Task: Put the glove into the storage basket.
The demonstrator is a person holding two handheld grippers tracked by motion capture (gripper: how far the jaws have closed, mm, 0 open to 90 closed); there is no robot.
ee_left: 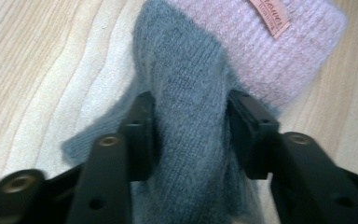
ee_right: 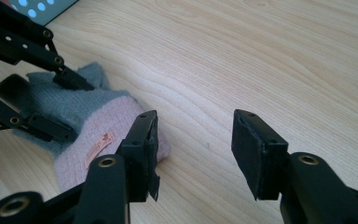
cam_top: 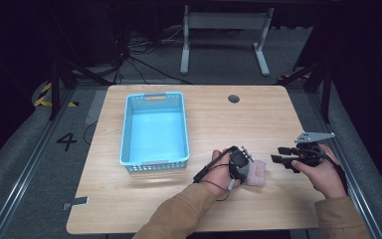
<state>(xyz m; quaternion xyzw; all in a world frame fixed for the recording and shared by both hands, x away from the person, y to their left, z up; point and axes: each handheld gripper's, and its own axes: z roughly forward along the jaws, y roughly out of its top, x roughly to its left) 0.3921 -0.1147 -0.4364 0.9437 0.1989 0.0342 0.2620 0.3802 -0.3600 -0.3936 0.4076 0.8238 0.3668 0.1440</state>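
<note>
Leftmost on the wooden counter (cam_top: 194, 209) stands a light blue perforated basket (cam_top: 154, 130), its long side running away from the person, with nothing visible inside it. Just right of the basket's near corner comes the left tool (cam_top: 242, 171), held low over the counter in the person's left hand (cam_top: 221, 174). Its two black pads press on the grey part of a knitted glove (ee_left: 189, 130), bunching the wool into a ridge between them, so this tool is clenched on the glove. The glove lies flat on the counter; beyond the grey part it turns pink, with a small orange label (ee_left: 270, 16) sewn near the pink end. Further right, near the counter's right edge, the right tool (cam_top: 280, 154) is gripped in the right hand (cam_top: 323, 174). Its jaws stand released and wide apart, with bare wood between them, and one of them sits just beside the glove's pink end.
</note>
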